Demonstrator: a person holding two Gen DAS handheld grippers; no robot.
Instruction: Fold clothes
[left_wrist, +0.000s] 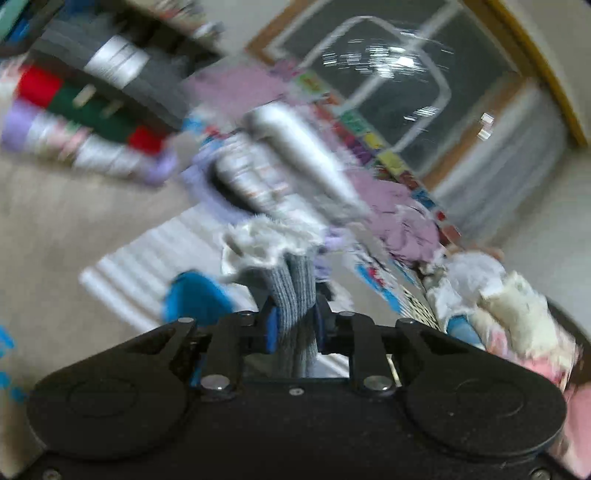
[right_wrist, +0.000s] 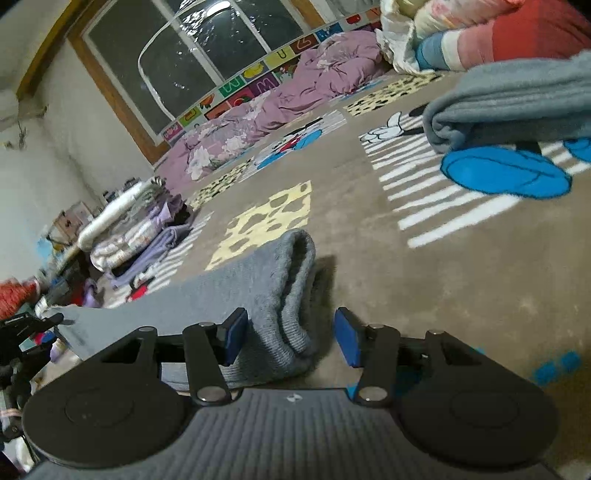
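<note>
A grey ribbed knit garment (right_wrist: 266, 295) lies stretched across the patterned carpet (right_wrist: 461, 280). Its thick cuff end sits between the blue pads of my right gripper (right_wrist: 291, 338). The left pad touches the knit and the right pad stands clear of it, so this gripper is open. In the blurred left wrist view, my left gripper (left_wrist: 295, 326) is shut on a ribbed grey part of the garment (left_wrist: 295, 291), which rises from the jaws into a rumpled grey bunch. A second grey garment (right_wrist: 517, 107), folded, lies on the carpet at the right.
A purple flowered quilt (right_wrist: 280, 92) lies along the wall under the window (right_wrist: 207, 48). Stacked bedding (right_wrist: 480, 33) sits at the top right. A pile of folded lilac and white clothes (right_wrist: 140, 229) lies at the left. Red, green and lilac stacks (left_wrist: 92, 110) show blurred.
</note>
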